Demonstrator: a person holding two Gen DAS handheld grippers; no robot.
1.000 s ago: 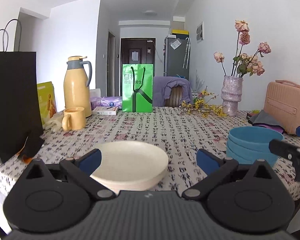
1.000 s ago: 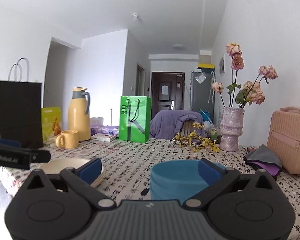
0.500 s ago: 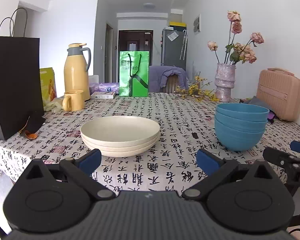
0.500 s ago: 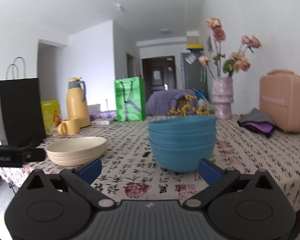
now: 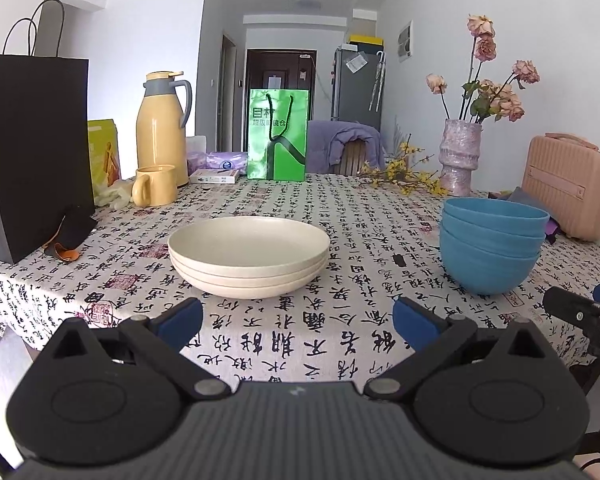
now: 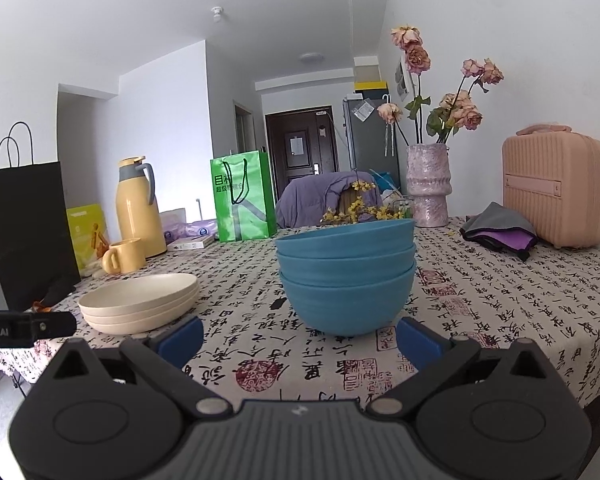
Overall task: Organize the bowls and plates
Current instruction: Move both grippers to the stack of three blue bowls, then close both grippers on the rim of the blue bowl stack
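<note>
Both tools have pulled back from the table (image 5: 260, 344); left tool (image 5: 296, 316) and right tool (image 6: 298, 336) gape empty; plates (image 5: 249, 256) and bowls (image 6: 346, 276) sit stacked, sorting looks finished.

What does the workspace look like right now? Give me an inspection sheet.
Surface: table under a calligraphy-print tablecloth.
Job's things: three cream plates stacked; three blue bowls nested; the stacks stand apart.
Clutter: black paper bag, yellow thermos, yellow mug, green bag, vase of dried roses, pink case, folded cloth.
Grippers: left tool open, empty, facing the plates; right tool open, empty, facing the bowls.
Cables: nothing seen.
Surroundings: draped chair, fridge, dark door.
</note>
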